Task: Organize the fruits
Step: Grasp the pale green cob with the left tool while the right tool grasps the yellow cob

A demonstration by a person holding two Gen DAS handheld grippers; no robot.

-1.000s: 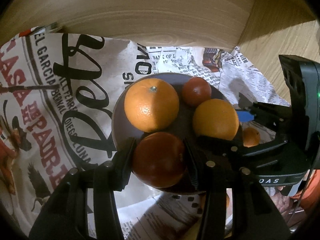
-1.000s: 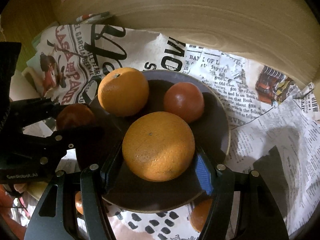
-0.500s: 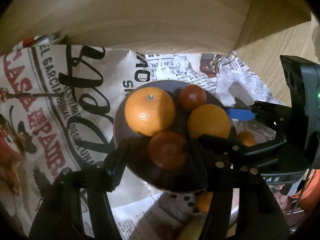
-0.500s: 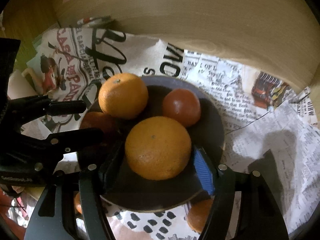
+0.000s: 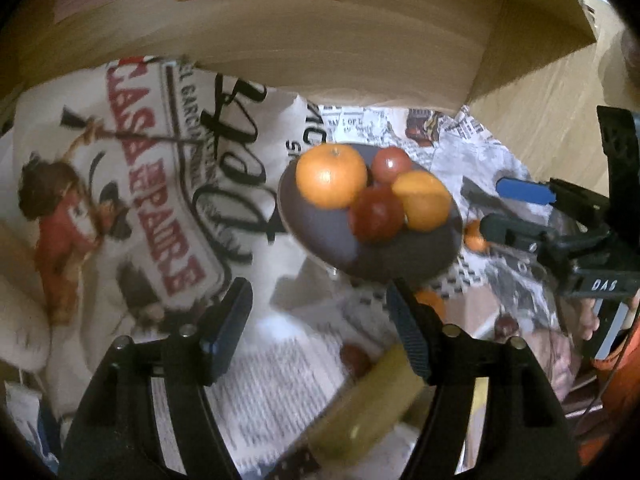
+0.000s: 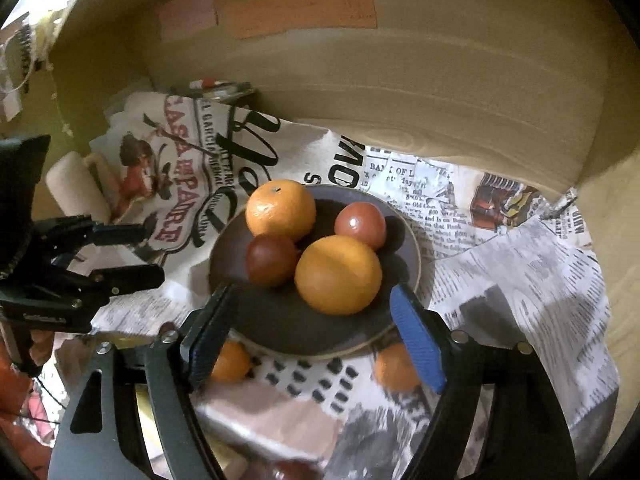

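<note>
Right wrist view: four round fruits sit on the dark round plate (image 6: 280, 328); small orange fruits (image 6: 394, 366) remain below; both grippers (image 6: 310, 328) (image 5: 316, 332) gape empty

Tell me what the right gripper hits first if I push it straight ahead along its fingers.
Most likely the near orange on the dark plate: it sits centred ahead of the open right gripper. Depth is unclear, so the plate's near rim might touch first.

Printed newspaper (image 6: 500, 264) covers the surface below a wooden wall (image 6: 440, 92) bearing coloured paper notes (image 6: 300, 8), with perhaps a cloth roll (image 6: 76, 192) at left.
</note>
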